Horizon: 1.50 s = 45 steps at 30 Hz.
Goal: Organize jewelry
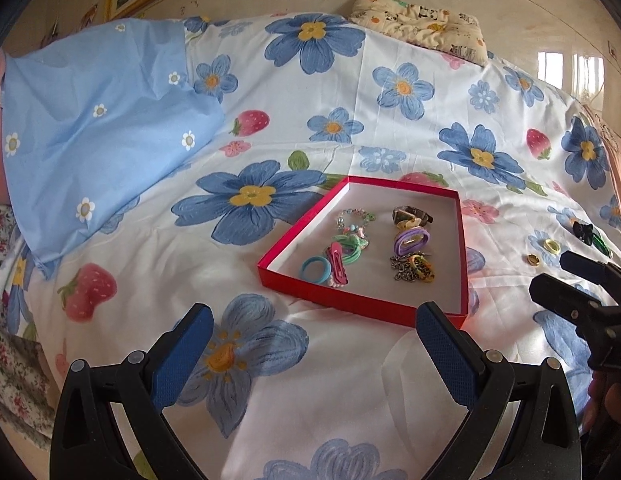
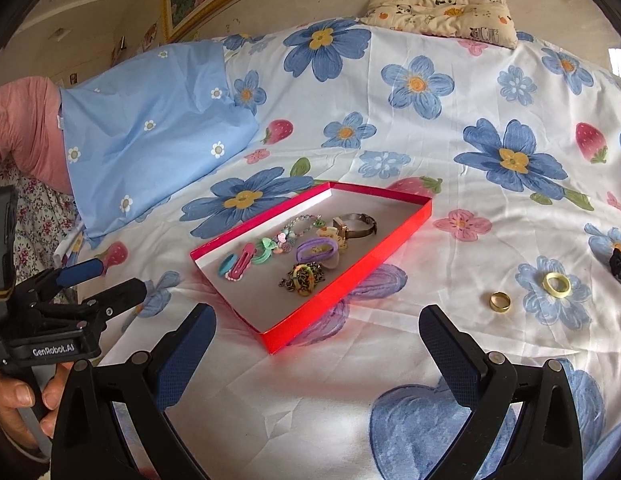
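Note:
A shallow red box (image 1: 362, 304) (image 2: 350, 280) lies on the flowered bed sheet and holds several pieces: a watch (image 2: 356, 226), a purple hair tie (image 2: 318, 250), a chain with a patterned ring (image 2: 304, 278), a pink hair clip (image 2: 243, 266), a blue ring (image 1: 314, 270) and a bead bracelet (image 1: 354, 216). Outside it to the right lie a gold ring (image 2: 499, 301) (image 1: 533, 259), a pale yellow ring (image 2: 556, 284) (image 1: 550, 246) and a black scrunchie (image 2: 620, 266) (image 1: 583, 231). My left gripper (image 1: 314, 320) is open and empty, short of the box. My right gripper (image 2: 318, 324) is open and empty, near the box's front corner.
A light blue pillow (image 1: 102, 128) lies at the left of the bed. A small panda-print pillow (image 2: 442, 12) sits at the far edge by the wall. A pink quilt (image 2: 22, 128) is at the far left. The sheet (image 1: 310, 392) around the box is flat.

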### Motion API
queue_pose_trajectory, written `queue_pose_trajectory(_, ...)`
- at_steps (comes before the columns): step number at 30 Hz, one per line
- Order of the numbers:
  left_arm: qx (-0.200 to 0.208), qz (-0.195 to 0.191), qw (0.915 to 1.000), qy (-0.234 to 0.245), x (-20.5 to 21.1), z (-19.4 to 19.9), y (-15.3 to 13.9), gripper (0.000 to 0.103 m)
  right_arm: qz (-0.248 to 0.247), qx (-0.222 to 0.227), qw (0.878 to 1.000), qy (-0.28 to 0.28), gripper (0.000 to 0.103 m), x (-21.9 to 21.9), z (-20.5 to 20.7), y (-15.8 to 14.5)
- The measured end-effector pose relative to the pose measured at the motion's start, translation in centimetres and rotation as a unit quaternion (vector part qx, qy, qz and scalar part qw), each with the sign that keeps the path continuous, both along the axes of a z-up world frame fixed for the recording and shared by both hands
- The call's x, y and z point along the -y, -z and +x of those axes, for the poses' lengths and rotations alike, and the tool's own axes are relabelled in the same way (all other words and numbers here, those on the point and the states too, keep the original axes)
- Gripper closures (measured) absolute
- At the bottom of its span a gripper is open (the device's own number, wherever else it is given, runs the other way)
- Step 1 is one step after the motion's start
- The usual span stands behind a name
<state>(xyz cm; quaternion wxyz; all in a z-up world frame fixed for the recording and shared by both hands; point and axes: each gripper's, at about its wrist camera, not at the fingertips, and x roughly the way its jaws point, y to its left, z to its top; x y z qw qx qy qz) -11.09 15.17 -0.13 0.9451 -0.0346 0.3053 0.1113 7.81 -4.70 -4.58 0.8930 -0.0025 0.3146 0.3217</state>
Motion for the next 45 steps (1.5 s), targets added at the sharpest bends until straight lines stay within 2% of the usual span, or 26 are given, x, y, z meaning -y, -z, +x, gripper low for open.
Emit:
queue_pose_trajectory(18, -0.014, 0.001, 0.9999, -0.008, -0.01, 0.34, -0.04, 0.000, 0.000, -0.008, 1.000, -0.003, 0.001, 0.32, 0.14, 0.43)
queue_pose_trajectory(45, -0.008, 0.005, 0.9999, -0.005, 0.07, -0.04, -0.19, 0.000, 0.001, -0.005, 1.000, -0.005, 0.001, 0.33, 0.01, 0.31)
